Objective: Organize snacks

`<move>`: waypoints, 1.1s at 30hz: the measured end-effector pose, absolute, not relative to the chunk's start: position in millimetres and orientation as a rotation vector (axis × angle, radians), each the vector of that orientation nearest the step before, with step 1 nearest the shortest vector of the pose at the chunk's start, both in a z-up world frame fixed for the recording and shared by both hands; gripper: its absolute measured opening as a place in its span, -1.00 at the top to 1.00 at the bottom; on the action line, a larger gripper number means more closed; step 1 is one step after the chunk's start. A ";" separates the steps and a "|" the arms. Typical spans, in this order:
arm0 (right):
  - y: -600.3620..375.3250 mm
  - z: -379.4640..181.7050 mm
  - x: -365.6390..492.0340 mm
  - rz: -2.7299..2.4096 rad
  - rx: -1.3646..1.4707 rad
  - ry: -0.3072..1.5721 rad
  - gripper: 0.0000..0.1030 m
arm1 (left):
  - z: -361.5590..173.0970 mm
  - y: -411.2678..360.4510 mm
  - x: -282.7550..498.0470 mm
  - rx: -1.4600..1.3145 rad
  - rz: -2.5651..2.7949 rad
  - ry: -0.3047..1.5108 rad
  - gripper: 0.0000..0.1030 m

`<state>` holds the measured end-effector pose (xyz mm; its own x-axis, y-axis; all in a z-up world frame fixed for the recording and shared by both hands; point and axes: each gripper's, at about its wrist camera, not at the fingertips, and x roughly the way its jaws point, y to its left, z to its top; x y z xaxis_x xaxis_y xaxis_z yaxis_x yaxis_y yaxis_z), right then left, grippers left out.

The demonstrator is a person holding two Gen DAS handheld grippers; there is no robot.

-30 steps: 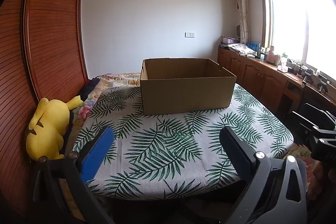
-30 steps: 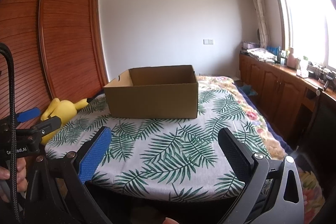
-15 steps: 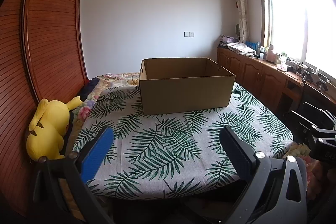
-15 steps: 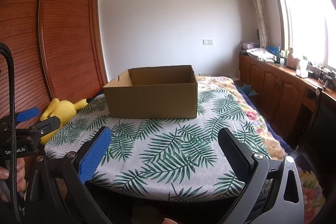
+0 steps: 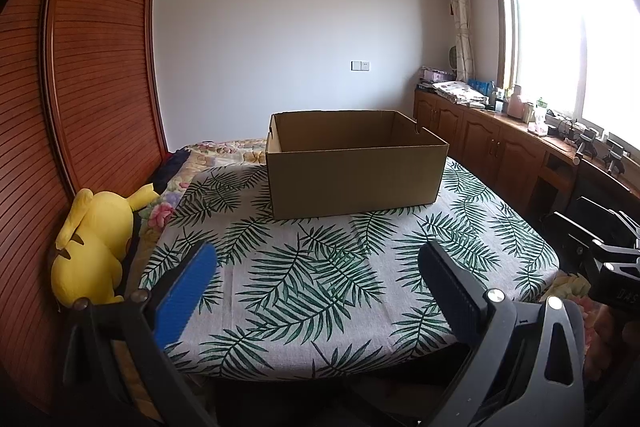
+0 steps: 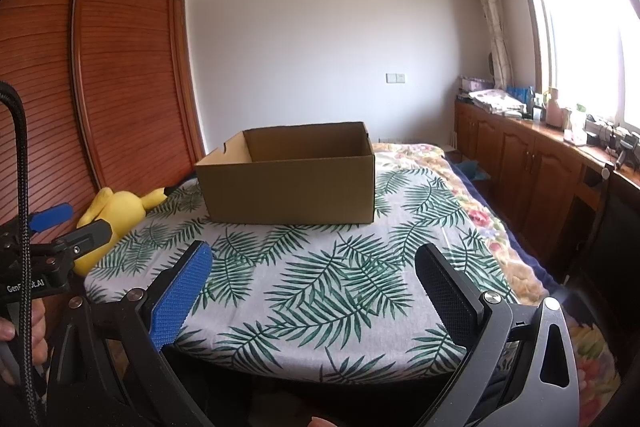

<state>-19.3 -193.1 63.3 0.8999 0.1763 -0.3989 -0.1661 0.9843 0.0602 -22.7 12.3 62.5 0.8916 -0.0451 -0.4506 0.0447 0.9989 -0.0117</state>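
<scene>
An open brown cardboard box (image 5: 356, 171) (image 6: 290, 183) stands on a table with a palm-leaf cloth (image 5: 320, 283) (image 6: 340, 275), towards its far side. Its inside floor is hidden by the front wall. No snacks show in either view. My left gripper (image 5: 318, 263) hangs open over the table's near edge, nothing between its fingers. My right gripper (image 6: 312, 261) is open too, level with the near edge, empty. In the right wrist view the left gripper (image 6: 60, 223) appears at the far left, held by a hand (image 6: 24, 327).
A yellow plush toy (image 5: 94, 239) (image 6: 116, 211) lies left of the table against a slatted wooden wardrobe (image 5: 80, 87). A bed with a floral cover (image 6: 432, 155) lies behind. Wooden cabinets (image 5: 500, 147) with clutter run along the window wall on the right.
Almost nothing differs; the left wrist view has drifted a touch, with the box sitting slightly higher and further left. Both grippers stay open.
</scene>
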 end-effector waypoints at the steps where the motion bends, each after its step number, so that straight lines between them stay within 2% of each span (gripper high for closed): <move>1: -193.2 63.3 -19.0 0.176 0.026 0.415 -1.00 | 62.5 12.2 -22.6 -0.001 -0.047 0.468 -0.98; 33: -194.8 64.0 -19.2 0.172 0.025 0.411 -1.00 | 63.1 13.0 -20.6 0.004 -0.045 0.472 -0.98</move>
